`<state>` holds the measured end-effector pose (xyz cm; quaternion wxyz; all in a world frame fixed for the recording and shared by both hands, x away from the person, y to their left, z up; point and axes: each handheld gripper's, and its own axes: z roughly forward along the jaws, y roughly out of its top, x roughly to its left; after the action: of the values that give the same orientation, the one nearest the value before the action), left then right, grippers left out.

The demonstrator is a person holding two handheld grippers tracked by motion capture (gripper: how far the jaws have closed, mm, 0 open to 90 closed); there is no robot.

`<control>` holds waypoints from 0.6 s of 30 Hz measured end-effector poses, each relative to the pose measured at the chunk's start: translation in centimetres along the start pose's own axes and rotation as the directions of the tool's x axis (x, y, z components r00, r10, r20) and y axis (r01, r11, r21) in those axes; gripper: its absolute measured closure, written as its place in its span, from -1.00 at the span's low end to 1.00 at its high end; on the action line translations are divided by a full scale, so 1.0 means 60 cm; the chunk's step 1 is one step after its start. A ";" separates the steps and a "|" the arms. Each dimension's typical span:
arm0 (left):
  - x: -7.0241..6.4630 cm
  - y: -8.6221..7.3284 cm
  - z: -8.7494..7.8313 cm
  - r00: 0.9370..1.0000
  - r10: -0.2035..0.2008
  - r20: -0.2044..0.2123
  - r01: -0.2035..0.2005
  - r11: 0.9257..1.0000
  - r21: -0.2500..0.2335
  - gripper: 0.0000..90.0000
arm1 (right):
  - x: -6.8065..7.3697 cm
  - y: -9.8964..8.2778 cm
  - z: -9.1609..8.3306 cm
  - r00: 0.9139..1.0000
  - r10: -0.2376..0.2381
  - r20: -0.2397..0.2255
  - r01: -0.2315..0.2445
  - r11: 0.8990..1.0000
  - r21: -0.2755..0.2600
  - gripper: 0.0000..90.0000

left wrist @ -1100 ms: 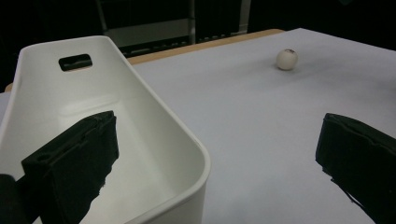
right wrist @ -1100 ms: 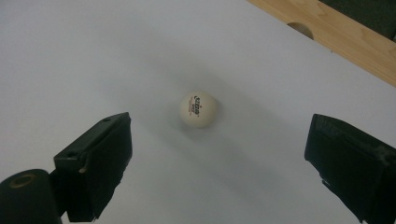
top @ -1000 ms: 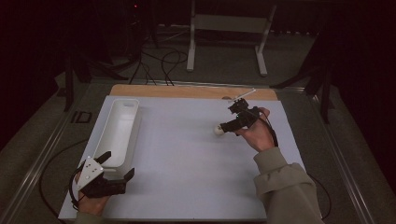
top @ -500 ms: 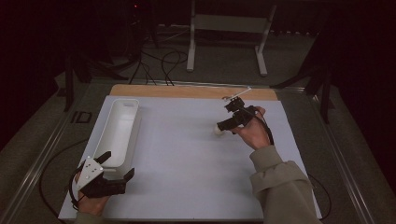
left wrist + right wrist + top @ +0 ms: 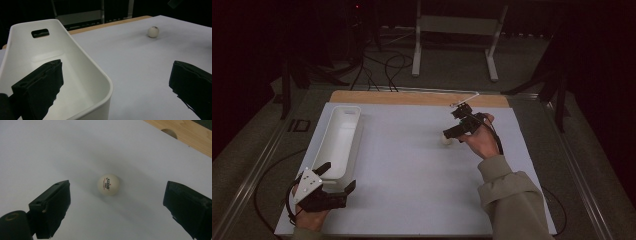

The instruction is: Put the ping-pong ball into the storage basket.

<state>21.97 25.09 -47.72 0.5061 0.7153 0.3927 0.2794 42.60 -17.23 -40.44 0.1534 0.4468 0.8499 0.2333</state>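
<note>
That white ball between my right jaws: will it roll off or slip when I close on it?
Probably yes on rolling: the ball is round and rests free on the flat white sheet. It looks like a light table-tennis ball, so a smooth shell may slip. The right gripper stands open around it.

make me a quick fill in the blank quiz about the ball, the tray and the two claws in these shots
1. The right claw is open with a white ____ lying between its jaws.
2. The ball rests on the ____, not in the tray.
3. The left claw sits at the near end of the white ____.

Missing words: ball; table; tray
</note>
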 end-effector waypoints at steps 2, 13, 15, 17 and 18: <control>0.000 0.000 0.000 1.000 -0.001 0.000 0.001 1.000 -0.001 -1.00 | 0.000 0.001 0.002 1.000 0.002 -0.002 -0.002 1.000 0.002 -0.84; 0.000 0.000 0.000 1.000 -0.001 0.001 0.001 1.000 -0.001 -1.00 | 0.000 0.003 0.016 1.000 0.014 -0.015 -0.013 1.000 0.007 -0.84; 0.000 0.000 0.000 1.000 -0.001 0.001 0.001 1.000 -0.001 -1.00 | 0.000 0.004 0.019 1.000 0.013 -0.016 -0.013 1.000 0.009 -0.84; 0.000 0.000 0.000 1.000 -0.001 0.001 0.001 1.000 -0.001 -1.00 | 0.000 0.004 0.021 1.000 0.015 -0.016 -0.015 1.000 0.008 -0.84; 0.001 0.000 0.000 1.000 -0.001 0.001 0.001 1.000 -0.001 -1.00 | -0.001 0.004 0.023 1.000 0.016 -0.016 -0.016 1.000 0.007 -0.84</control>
<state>21.97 25.12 -47.72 0.5067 0.7151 0.3925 0.2790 43.43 -16.79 -41.45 0.1433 0.4522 0.8483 0.2352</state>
